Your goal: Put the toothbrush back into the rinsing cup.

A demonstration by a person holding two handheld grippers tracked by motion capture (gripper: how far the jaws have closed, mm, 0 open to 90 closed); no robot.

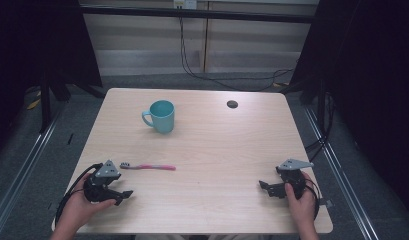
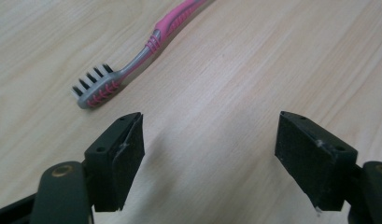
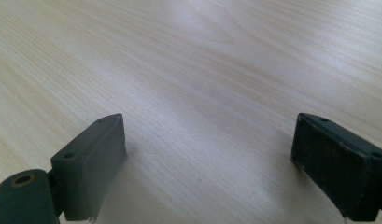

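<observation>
A pink and grey toothbrush (image 1: 147, 166) lies flat on the wooden table (image 1: 212, 150) at the front left, its bristled head pointing left. My left gripper (image 1: 123, 196) is just in front of it, held by a hand, with its jaws apart and nothing between them. In the left gripper view the toothbrush (image 2: 146, 46) lies beyond the left gripper (image 2: 210, 119), with the head close to the left jaw but clear of it. My right gripper (image 1: 265, 189) rests at the front right, open over bare wood. The right gripper view shows the right gripper (image 3: 209, 121) with wide jaws.
A teal mug (image 1: 162, 116) stands upright toward the back left of the table, handle to the left. A small dark round hole (image 1: 232, 104) sits near the back edge. Cables run across the floor behind the table.
</observation>
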